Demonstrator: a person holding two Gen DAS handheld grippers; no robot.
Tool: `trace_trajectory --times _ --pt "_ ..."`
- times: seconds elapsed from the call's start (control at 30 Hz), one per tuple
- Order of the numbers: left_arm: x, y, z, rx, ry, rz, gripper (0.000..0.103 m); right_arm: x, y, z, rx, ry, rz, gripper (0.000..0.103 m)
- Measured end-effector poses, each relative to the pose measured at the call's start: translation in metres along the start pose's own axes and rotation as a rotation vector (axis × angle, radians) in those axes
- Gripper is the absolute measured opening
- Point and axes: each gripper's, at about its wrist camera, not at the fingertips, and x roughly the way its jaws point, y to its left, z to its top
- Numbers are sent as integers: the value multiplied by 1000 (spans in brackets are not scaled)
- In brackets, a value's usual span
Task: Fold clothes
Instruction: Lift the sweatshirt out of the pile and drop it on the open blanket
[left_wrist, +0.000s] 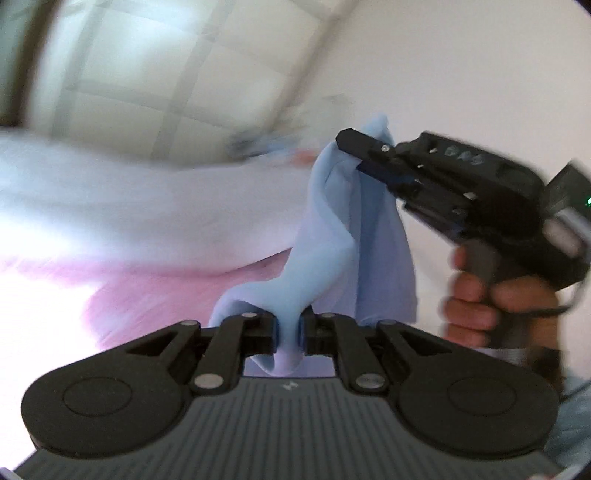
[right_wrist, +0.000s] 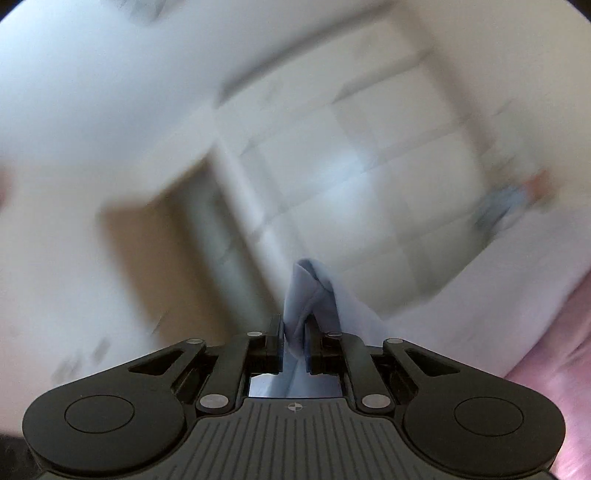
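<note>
A light blue garment (left_wrist: 332, 236) hangs in the air between both grippers. My left gripper (left_wrist: 288, 332) is shut on one bunched part of it at the bottom of the left wrist view. My right gripper (left_wrist: 354, 157) shows in the same view at the upper right, held by a hand, shut on another part of the garment higher up. In the right wrist view my right gripper (right_wrist: 295, 339) is shut on a bunched fold of the blue garment (right_wrist: 310, 291). Both views are blurred by motion.
A pink sheet (left_wrist: 155, 291) and a white cover (left_wrist: 129, 199) lie on a bed below and left. A tiled white wardrobe or wall (left_wrist: 166, 66) stands behind. In the right wrist view the pink sheet (right_wrist: 554, 350) shows at the right edge.
</note>
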Motion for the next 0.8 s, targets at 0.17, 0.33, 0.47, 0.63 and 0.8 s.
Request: trace_trajectory --times 0.17,0.33,0.47,0.63,0.8 --pt "5 68 -55 -99 238 363 9 73 39 -63 -36 437 -19 40" --pt "0 73 -80 -98 293 420 10 72 21 -114 -118 594 -148 40" --pt "6 53 -87 -46 299 435 19 53 -23 -137 -179 672 -280 40" --pt "14 35 -124 -46 318 444 21 -22 -37 -177 -165 742 -332 40" --pt "26 -7 -154 -1 362 482 22 -61 -64 -193 -155 803 -342 40"
